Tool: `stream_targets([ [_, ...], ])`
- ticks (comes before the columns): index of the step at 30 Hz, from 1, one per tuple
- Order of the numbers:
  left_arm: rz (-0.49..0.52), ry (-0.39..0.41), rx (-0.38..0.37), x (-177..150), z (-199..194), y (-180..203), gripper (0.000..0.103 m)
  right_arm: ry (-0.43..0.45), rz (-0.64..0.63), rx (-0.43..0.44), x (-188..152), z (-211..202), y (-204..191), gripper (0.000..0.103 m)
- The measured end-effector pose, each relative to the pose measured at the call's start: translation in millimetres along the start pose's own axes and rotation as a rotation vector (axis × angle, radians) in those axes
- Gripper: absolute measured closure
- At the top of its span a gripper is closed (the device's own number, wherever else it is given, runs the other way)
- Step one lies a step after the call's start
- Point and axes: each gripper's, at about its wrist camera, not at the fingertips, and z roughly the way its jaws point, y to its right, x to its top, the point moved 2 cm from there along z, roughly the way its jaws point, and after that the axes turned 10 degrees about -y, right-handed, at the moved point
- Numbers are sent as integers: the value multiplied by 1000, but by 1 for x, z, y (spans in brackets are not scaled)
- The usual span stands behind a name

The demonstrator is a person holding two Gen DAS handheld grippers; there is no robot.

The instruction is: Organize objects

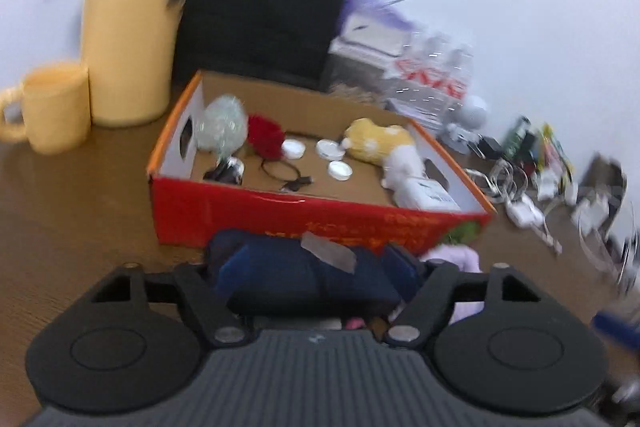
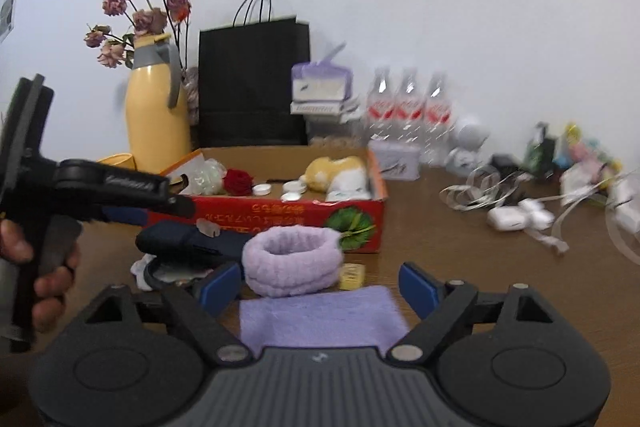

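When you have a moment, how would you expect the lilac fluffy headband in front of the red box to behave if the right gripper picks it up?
The lilac headband looks plush and ring-shaped, so it would probably squash between the pads and sag. It seems light for its bulk. Being soft and lying flat, it is unlikely to roll or break.

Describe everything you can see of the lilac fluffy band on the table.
The lilac band is a thick, soft ring of fluffy, ribbed fabric. It lies flat on the brown table, hollow side up, before the red box. A dark blue pouch meets its left side, a small yellow item its right. The open right tool is near but not gripping it.
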Motion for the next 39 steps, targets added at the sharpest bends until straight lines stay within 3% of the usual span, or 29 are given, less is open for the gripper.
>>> stream_targets([
  [2, -46, -14, -17, 7, 11, -7, 56, -5, -21, 18, 6, 18, -7, 19],
  [6, -65, -49, -4, 11, 26, -10, 87, -13, -64, 36, 19, 50, -19, 20],
  [8, -36, -64, -5, 9, 29, -5, 102, -19, -62, 41, 24, 65, -22, 26],
  [11, 15, -44, 16, 6, 23, 5, 102, -59, -100, 52, 25, 86, -30, 47],
  [13, 17, -23, -8, 4, 14, 6, 102, -75, -129, 52, 21, 97, -35, 49],
  [16, 14, 18, -43, 0, -11, 5, 102, -81, -171, 50, 17, 102, -40, 74],
  [17, 13, 31, -50, -1, -20, 5, 102, -77, -173, 59, 17, 101, -41, 91],
  [18, 15, 45, -63, -4, -33, 5, 102, -75, -181, 66, 17, 98, -42, 93],
  [21, 24, 77, -72, -15, -63, 4, 102, -49, -188, 99, 19, 81, -46, 95],
  [24, 38, 84, -26, -26, -83, 4, 102, 17, -199, 131, 24, 43, -52, 96],
  [27, 60, 52, 16, -38, -90, 0, 100, 76, -208, 183, 21, 0, -55, 96],
  [30, 89, 26, 39, -54, -92, 0, 98, 57, -249, 187, 5, -24, -57, 95],
  [31, 100, 27, 31, -57, -92, 1, 94, 41, -264, 172, -1, -26, -58, 95],
  [33, 94, 34, 14, -55, -88, 2, 69, 5, -294, 126, -13, -25, -57, 95],
  [34, 86, 36, 6, -50, -83, 3, 51, -15, -300, 102, -18, -21, -55, 95],
  [39, 17, -27, -15, 0, -29, 8, 50, -35, -279, 24, -17, -7, -43, 94],
])
